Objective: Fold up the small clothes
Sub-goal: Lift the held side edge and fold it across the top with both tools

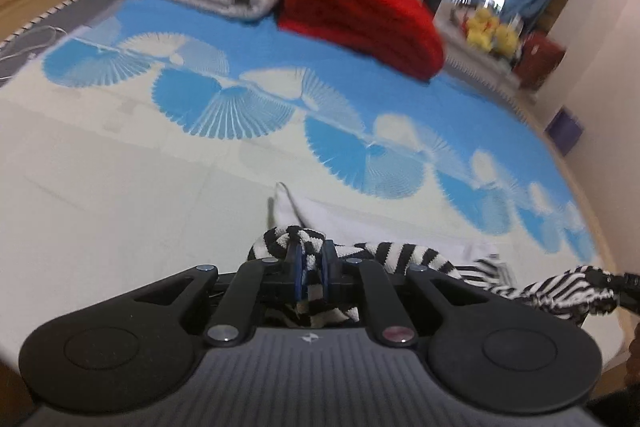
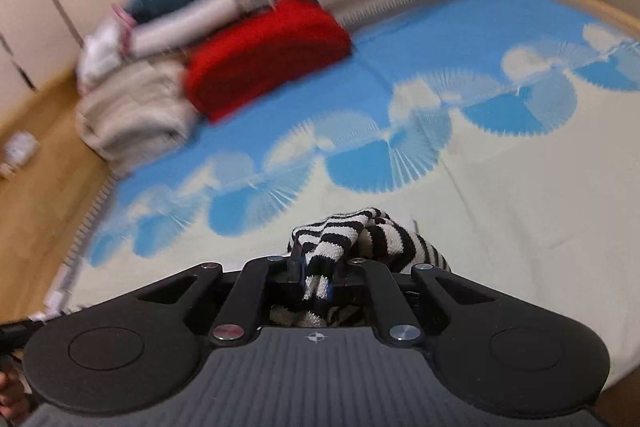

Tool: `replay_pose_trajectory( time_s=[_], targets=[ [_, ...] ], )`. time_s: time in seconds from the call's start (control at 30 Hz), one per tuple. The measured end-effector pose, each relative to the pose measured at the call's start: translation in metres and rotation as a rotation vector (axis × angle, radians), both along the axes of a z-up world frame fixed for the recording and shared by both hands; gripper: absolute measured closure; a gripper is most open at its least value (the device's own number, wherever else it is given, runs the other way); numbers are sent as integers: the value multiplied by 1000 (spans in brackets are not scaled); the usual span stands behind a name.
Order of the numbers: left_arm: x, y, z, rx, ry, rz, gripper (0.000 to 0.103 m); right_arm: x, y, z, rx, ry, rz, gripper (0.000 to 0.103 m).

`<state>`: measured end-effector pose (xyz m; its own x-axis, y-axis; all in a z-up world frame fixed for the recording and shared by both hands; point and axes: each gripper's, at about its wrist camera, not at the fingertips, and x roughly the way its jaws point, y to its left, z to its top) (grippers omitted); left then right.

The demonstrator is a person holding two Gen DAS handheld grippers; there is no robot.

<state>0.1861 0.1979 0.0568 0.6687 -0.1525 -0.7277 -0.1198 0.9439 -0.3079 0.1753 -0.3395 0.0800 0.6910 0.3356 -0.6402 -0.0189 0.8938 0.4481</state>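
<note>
The left tool (image 1: 311,264) and right tool (image 2: 316,269) each pinch an end of the striped garment (image 1: 400,255), stretched between them above the bed (image 1: 120,187).

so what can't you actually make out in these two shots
- What garment the striped cloth is: bunched between both grippers, and its lower part is hidden behind the left gripper body in the left wrist view.
- The right gripper pads in the right wrist view: the striped cloth drapes over them.
- The folded pile behind the red blanket in the right wrist view: smeared by motion blur.
- The yellow items on the far shelf: too small and blurred.
</note>
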Motion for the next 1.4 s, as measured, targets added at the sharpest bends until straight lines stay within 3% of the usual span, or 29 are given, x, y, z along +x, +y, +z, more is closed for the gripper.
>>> replay_pose_trajectory(
  time_s=[0.07,0.17,0.27,0.33,0.4,0.47,0.53,0.57,0.63,0.7,0.77,0.87,0.93,1.0,1.03,1.1,1.13,1.2,1.27,1.33,1.4],
  targets=[
    [36,10,-19,-2,73,-5,84,41,5,-24,8,85,-4,90],
    [59,20,-22,102,94,25,67,83,14,-55,-58,164,-29,83],
    [53,39,-20,39,45,21,57,93,13,-78,-61,200,-63,82],
    [43,51,-31,-12,43,24,55,88,12,-85,-66,185,-43,80],
    [42,57,-46,-61,122,35,54,85,10,-81,-111,155,-44,73],
    [40,51,-48,-78,118,-27,52,78,6,-71,-152,74,-56,65],
    [41,37,-50,-56,118,-113,38,74,0,-68,-177,14,-80,62],
    [42,30,-54,-52,134,-155,36,73,-5,-67,-152,2,-89,62],
    [44,17,-66,-42,181,-216,36,69,-14,-70,-82,9,-86,62],
    [44,11,-75,-86,212,-240,36,68,-13,-74,-55,38,-38,61],
    [43,3,-79,-111,212,-269,36,67,-6,-84,-4,107,43,57],
    [49,-14,-82,-82,212,-306,40,67,8,-95,48,167,123,52],
    [56,-22,-86,-37,231,-305,69,70,18,-99,23,178,133,47],
    [64,-26,-91,-10,255,-293,88,75,26,-107,-36,214,127,47],
    [69,-25,-90,-14,252,-282,90,79,30,-110,-78,228,108,49],
    [77,-15,-79,-50,174,-213,92,85,34,-113,-113,244,69,71],
    [82,-7,-71,-86,119,-166,92,89,34,-113,-98,242,52,88],
    [90,14,-57,-189,4,-58,92,92,31,-103,-61,164,13,93],
    [99,28,-54,-235,-68,32,92,94,30,-77,13,-18,-27,93],
    [114,26,-62,-213,-47,45,90,100,32,-60,86,-152,-27,92],
    [127,17,-74,-175,19,10,87,114,39,-63,82,-132,-45,90]
  ],
)
